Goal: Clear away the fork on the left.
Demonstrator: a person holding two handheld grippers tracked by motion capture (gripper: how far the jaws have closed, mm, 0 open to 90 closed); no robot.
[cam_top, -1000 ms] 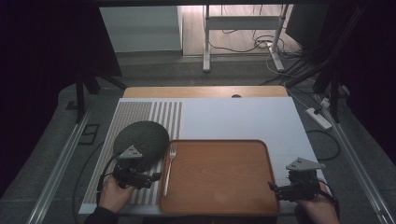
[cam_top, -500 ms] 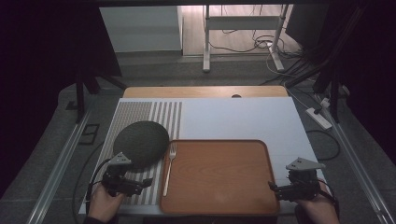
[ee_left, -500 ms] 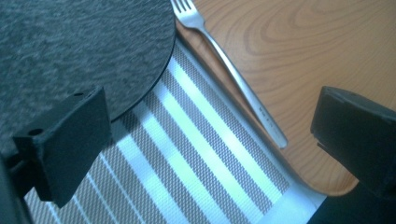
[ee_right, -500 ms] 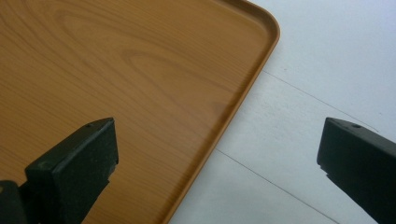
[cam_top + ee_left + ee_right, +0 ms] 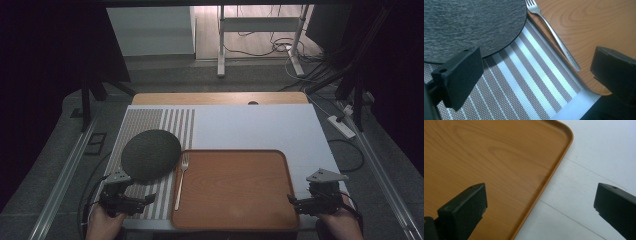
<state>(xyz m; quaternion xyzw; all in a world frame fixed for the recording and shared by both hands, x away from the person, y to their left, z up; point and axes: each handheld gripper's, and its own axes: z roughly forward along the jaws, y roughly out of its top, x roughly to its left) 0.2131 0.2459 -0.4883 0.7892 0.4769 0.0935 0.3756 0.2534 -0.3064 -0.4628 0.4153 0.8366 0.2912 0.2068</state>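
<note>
Dim room, cable-strewn floor

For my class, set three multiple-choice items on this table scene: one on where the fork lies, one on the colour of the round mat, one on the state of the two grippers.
1. Where does the fork lie?
A. at the left edge of the wooden tray
B. on top of the round mat
C. off the tray's right side

2. What colour is the round mat?
A. white
B. dark grey
C. orange

3. What state are the left gripper and the right gripper in?
A. both shut on the tray
B. one holds the fork
C. both open and empty

Answers: 1 A, the fork runs along the tray's left rim, beside the mat. 2 B, its slate-like surface is dark grey. 3 C, in both gripper views the jaws stand wide apart with nothing between them.
</note>
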